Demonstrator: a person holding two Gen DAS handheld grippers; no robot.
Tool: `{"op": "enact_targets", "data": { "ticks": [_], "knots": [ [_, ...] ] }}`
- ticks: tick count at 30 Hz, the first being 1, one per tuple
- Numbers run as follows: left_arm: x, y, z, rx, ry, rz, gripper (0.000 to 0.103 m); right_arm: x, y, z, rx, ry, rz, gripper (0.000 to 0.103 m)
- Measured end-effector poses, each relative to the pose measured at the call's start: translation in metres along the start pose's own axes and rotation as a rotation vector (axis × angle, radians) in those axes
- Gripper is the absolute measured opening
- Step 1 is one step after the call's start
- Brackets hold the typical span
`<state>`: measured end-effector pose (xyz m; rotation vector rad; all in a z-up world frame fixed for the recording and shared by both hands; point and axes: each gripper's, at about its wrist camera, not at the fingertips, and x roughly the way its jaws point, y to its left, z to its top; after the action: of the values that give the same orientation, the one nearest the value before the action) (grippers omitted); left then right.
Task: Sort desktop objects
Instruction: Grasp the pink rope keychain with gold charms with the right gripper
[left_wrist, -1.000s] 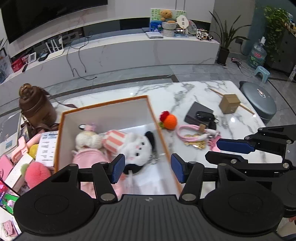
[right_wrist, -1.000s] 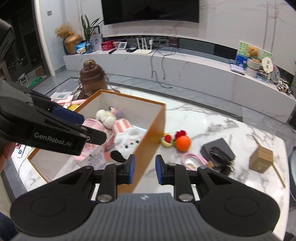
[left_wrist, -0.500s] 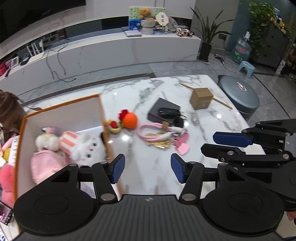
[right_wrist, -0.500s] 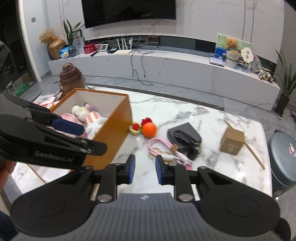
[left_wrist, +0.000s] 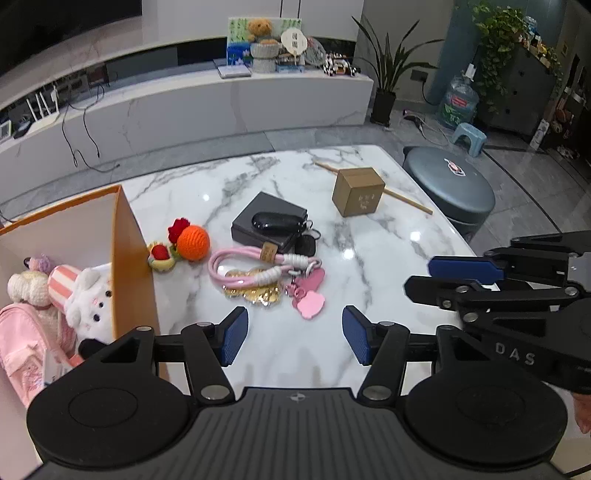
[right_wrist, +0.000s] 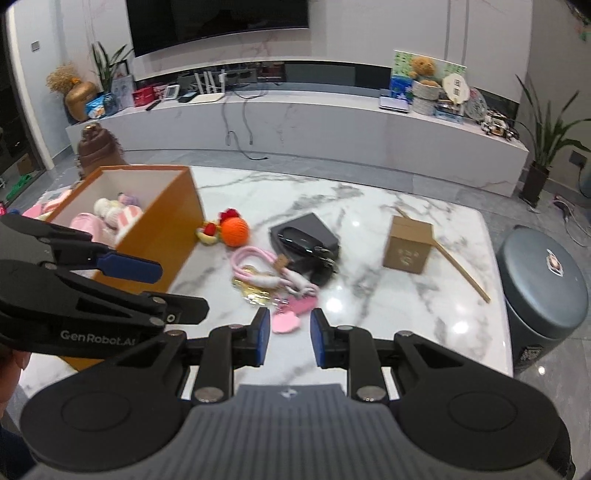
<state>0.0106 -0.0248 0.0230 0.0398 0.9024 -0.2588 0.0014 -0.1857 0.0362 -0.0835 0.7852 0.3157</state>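
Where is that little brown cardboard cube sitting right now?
The cardboard cube sits on the marble table toward its far right, beside a thin wooden stick, right of the black box.

1. One orange box (left_wrist: 127, 236) holding soft toys; their number is unclear.
2. One orange crocheted ball (left_wrist: 193, 242).
3. One small red-and-yellow crocheted piece (left_wrist: 161, 254).
4. One black flat box (left_wrist: 266, 218).
5. One black key fob (left_wrist: 277, 221).
6. One pink keychain bundle (left_wrist: 266, 273).
7. One small cardboard cube (left_wrist: 357, 195).
8. One wooden stick (left_wrist: 406, 199).
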Motion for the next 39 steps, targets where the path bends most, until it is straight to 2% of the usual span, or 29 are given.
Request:
{"op": "enact_targets", "data": {
  "ticks": [2, 4, 10, 13, 17, 23, 28, 32, 37, 39],
  "knots": [
    [0.004, -0.004, -0.001, 0.005, -0.022, 0.019, 0.071, 0.002, -0.009, -0.004, 0.019, -0.013, -0.015, 0.028],
    [0.008, -0.008, -0.003, 0.012, -0.045, 0.027, 0.074, 0.005, -0.017, -0.007, 0.036, -0.022, -0.035, 0.034],
    [0.027, -0.007, -0.016, -0.003, -0.091, 0.024, 0.076, 0.018, -0.038, -0.013, 0.074, -0.045, -0.074, 0.037],
    [0.042, -0.009, -0.022, -0.011, -0.058, 0.005, 0.076, 0.028, -0.044, -0.014, 0.094, -0.055, -0.078, 0.039],
    [0.054, -0.013, -0.034, 0.057, -0.023, 0.003, 0.076, 0.047, -0.046, -0.013, 0.093, -0.064, -0.072, 0.042],
    [0.067, -0.005, -0.044, 0.096, 0.017, 0.007, 0.076, 0.087, -0.045, -0.006, 0.089, -0.041, -0.038, 0.042],
    [0.076, -0.001, -0.044, 0.152, 0.035, 0.003, 0.076, 0.128, -0.03, 0.002, 0.024, -0.002, 0.029, 0.042],
    [0.074, 0.003, -0.043, 0.12, 0.028, -0.013, 0.076, 0.15, -0.014, 0.008, -0.04, 0.021, 0.084, 0.041],
    [0.074, -0.001, -0.041, 0.121, 0.006, -0.018, 0.077, 0.168, -0.005, 0.006, -0.102, 0.03, 0.08, 0.041],
    [0.075, -0.001, -0.04, 0.123, 0.007, -0.015, 0.077, 0.171, -0.007, 0.004, -0.123, 0.038, 0.086, 0.037]
  ]
}}
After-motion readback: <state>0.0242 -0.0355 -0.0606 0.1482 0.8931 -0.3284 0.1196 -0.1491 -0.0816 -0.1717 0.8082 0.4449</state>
